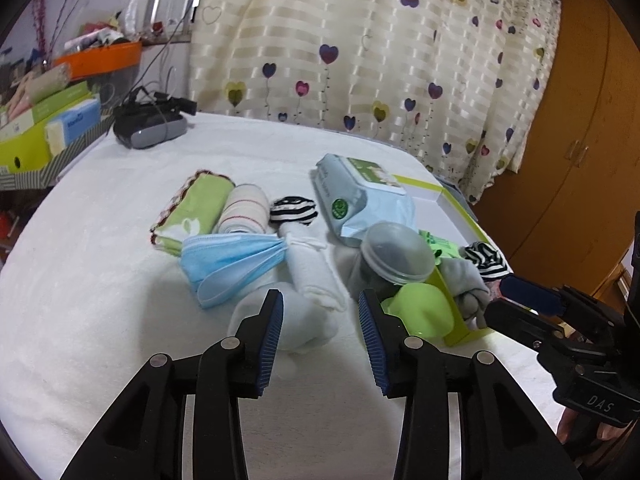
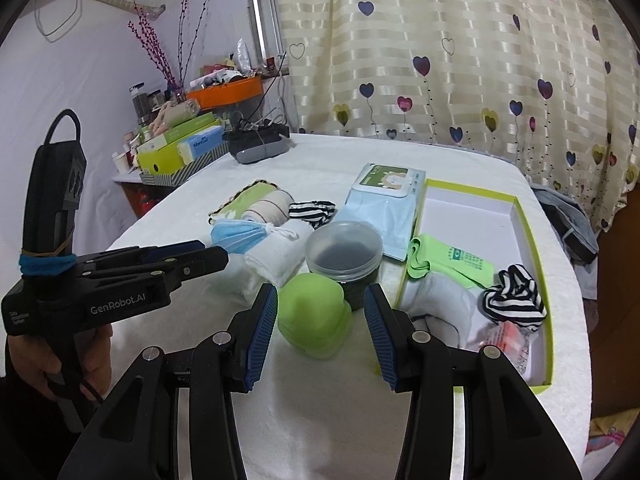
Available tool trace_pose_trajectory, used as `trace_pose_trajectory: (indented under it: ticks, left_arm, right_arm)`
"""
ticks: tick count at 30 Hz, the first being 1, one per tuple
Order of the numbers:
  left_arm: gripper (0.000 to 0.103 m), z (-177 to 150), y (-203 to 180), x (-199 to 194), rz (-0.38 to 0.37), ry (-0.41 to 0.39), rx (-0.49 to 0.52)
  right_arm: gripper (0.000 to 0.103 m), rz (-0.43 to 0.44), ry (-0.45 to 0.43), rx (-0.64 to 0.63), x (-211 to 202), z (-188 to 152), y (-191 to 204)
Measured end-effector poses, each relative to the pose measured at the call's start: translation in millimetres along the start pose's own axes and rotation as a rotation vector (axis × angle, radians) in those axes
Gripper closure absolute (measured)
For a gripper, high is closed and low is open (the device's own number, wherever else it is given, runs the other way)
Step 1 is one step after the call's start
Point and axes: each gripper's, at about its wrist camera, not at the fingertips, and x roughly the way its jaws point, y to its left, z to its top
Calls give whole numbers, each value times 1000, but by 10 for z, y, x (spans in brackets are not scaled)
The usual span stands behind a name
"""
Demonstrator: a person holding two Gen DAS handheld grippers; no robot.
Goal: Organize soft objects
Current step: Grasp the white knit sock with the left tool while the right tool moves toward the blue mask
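On white cloth-covered tabletop [image 1: 100, 280], far left: folded green towel [image 1: 192, 210], rolled striped cloth [image 1: 246, 210], pleated blue face mask [image 1: 232, 264]. Left claw [image 1: 320, 320] open, empty, above pale rolled cloth [image 1: 304, 320]. Centre: lime-green soft dome [image 2: 314, 320] between jaws of right claw [image 2: 320, 320], open, not touching. Right: green-rimmed white cardboard box [image 2: 536, 264] holding black-and-white striped sock [image 2: 514, 294].

Fluffy white cloth table cover [image 2: 340, 420]; glossy plastic jar [image 2: 344, 254].
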Motion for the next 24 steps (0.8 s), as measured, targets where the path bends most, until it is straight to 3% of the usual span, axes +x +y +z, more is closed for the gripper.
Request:
trace_pose_trajectory:
  ticks: [5, 11, 14, 24]
  left_arm:
    - [65, 29, 65, 63, -8, 9, -19]
    - [64, 12, 216, 80, 38, 1, -33]
    - [54, -11, 275, 144, 35, 17, -43]
    - [47, -89, 307, 471, 22, 101, -25]
  right_arm:
    - [57, 0, 0, 3, 24, 13, -8]
    - [57, 12, 0, 0, 87, 49, -10]
    - [57, 20, 6, -3, 134, 64, -2]
    - [57, 28, 17, -7, 194, 78, 21]
